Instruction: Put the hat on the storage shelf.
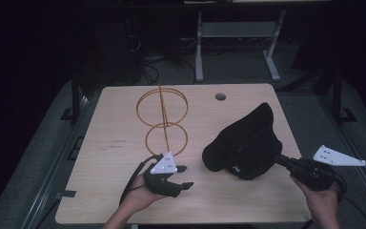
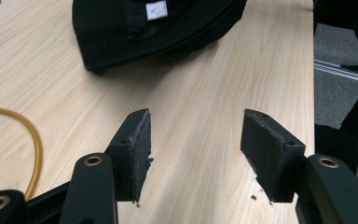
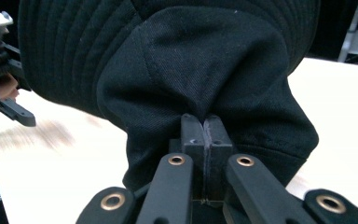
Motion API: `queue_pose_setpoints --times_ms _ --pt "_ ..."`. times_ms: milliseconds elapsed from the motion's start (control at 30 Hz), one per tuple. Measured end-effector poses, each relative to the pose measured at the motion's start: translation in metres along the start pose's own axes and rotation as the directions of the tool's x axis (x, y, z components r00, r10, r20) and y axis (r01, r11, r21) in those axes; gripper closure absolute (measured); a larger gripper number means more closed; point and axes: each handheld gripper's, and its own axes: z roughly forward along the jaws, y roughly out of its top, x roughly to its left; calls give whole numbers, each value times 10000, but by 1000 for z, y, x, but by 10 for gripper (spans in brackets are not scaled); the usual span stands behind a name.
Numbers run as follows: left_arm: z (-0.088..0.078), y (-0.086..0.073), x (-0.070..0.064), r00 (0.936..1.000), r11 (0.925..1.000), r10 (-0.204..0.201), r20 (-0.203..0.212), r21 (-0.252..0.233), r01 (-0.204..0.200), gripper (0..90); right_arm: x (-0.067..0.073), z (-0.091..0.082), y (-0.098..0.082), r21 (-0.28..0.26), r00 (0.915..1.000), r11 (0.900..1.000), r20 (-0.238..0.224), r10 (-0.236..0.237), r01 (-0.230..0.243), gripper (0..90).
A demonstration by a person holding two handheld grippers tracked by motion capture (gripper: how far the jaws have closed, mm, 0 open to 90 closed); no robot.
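Because the right gripper [image 3: 204,122] is clamped on a fold of the black hat [image 1: 246,143], the hat is tipped up near the right edge of the table [image 1: 109,191], its brim toward the centre. The left gripper [image 1: 183,176] hovers near the front edge, jaws apart and empty, aimed at the brim, apparently to take a second hold. The gold wire stand [image 1: 163,119] stands clear toward the back edge.

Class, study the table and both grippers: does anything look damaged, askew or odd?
Yes. The left gripper has frayed pads, with crumbs on the table. The black hat hangs crumpled and tilted, pinched by the right gripper. The wire stand looks upright.
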Motion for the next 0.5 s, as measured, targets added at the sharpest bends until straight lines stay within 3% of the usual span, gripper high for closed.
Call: queue_pose_setpoints --times_ms 267,500 --pt "-4 -14 2 9999 9999 -110 -91 100 111 426 2 2 26 -241 9994 9995 -301 -191 183 899" --pt "-5 -26 3 9997 9995 -258 -48 196 259 425 -2 10 44 -468 9952 9981 -914 350 -394 899"
